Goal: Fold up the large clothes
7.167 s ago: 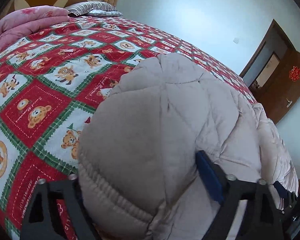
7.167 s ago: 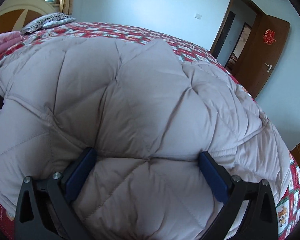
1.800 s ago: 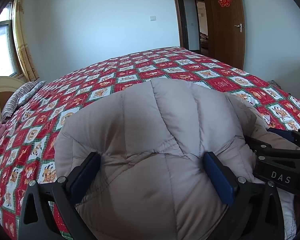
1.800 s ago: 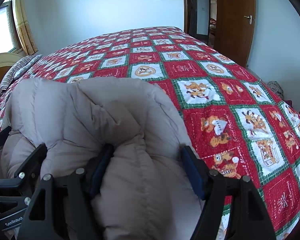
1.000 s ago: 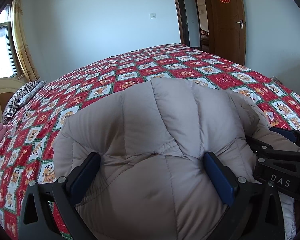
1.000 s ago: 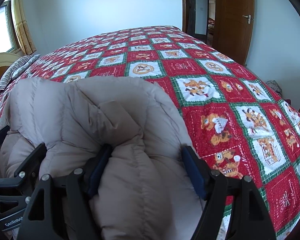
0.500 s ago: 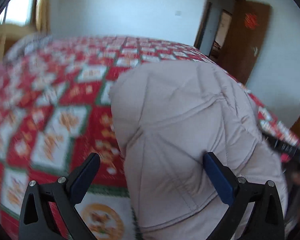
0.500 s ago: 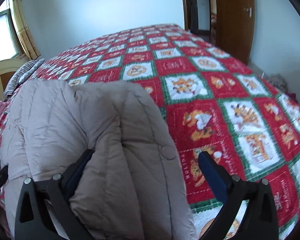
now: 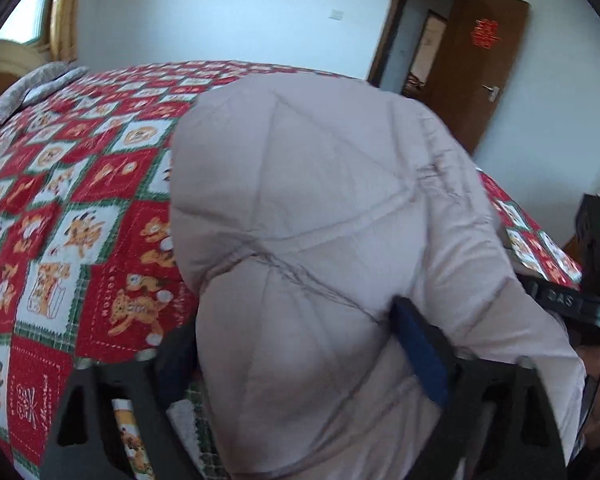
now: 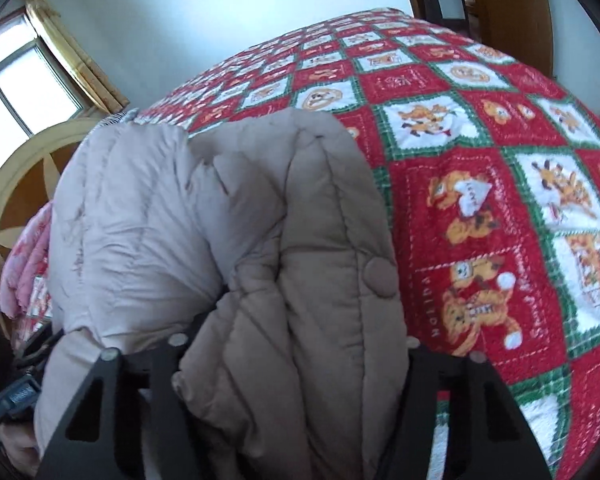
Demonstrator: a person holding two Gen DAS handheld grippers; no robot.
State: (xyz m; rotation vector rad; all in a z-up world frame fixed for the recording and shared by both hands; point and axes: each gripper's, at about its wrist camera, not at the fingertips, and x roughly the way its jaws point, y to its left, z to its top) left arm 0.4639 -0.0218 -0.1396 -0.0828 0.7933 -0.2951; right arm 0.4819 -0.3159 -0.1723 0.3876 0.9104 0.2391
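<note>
A red patchwork bed (image 10: 480, 128) carries a folded beige padded coat (image 10: 260, 240).

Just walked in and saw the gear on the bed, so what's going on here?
A person with a handheld gripper in each hand is folding a puffy beige quilted jacket on a bed covered with a red, green and white teddy-bear quilt. The jacket is bunched into a thick bundle. The left gripper and the right gripper each have a wad of it between their fingers, and both sets of jaws are closing on the padding.
</note>
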